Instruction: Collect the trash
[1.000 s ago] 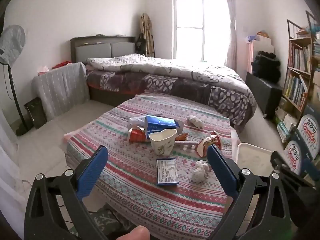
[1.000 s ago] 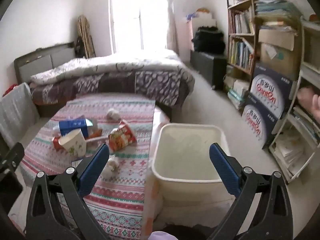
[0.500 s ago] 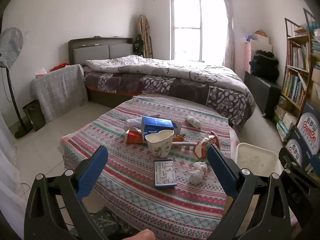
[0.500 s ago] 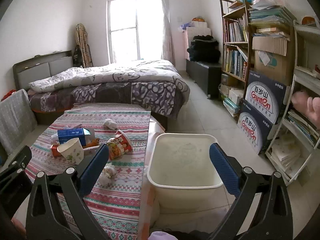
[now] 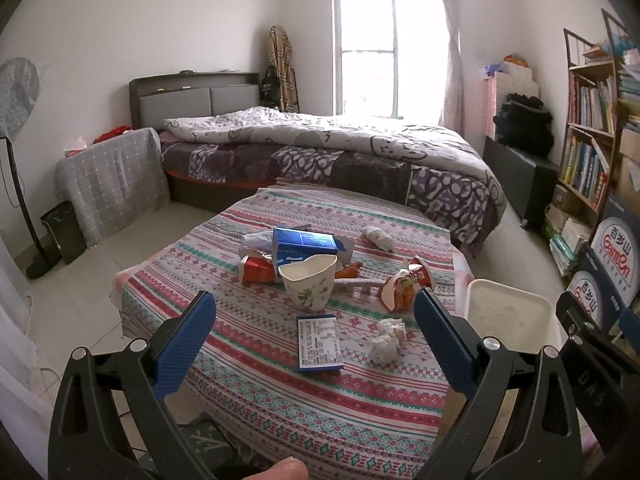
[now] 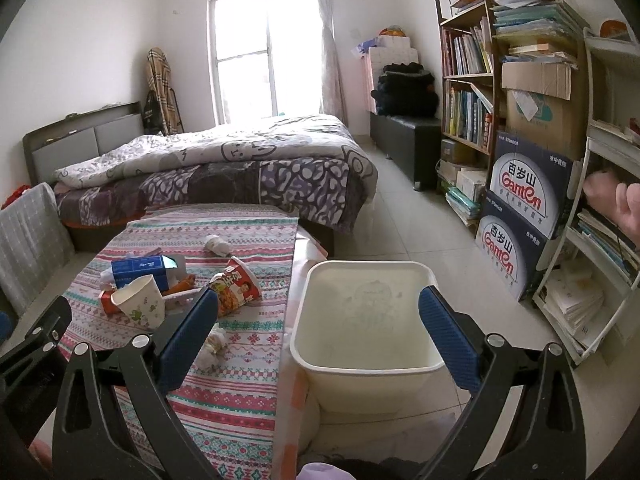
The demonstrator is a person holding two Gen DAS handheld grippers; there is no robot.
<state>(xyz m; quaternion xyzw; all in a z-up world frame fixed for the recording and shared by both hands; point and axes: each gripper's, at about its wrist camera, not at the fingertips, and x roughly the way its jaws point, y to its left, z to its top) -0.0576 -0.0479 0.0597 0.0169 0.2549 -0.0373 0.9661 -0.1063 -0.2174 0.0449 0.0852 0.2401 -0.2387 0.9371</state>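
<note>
Trash lies on the striped tablecloth (image 5: pixel 256 384): a paper cup (image 5: pixel 309 285), a blue carton (image 5: pixel 304 245), a red wrapper (image 5: pixel 256 271), a red noodle cup (image 5: pixel 405 285), a flat blue card (image 5: pixel 319 343), a crumpled tissue (image 5: pixel 387 345) and a second tissue wad (image 5: pixel 378 237). A cream bin (image 6: pixel 368 320) stands on the floor right of the table. My left gripper (image 5: pixel 316 344) is open and empty, above the table's near side. My right gripper (image 6: pixel 318 340) is open and empty, held above the bin's left rim.
A bed (image 5: pixel 340 152) stands behind the table. Bookshelves (image 6: pixel 472 80) and stacked boxes (image 6: pixel 520 216) line the right wall. A fan (image 5: pixel 16 92) and a small black bin (image 5: pixel 64 228) stand at the left. A hand (image 6: pixel 616 200) shows at the right edge.
Both grippers have pulled back and risen a little, so the table and the bin look smaller and farther. Both stay open. Nothing on the table has moved.
</note>
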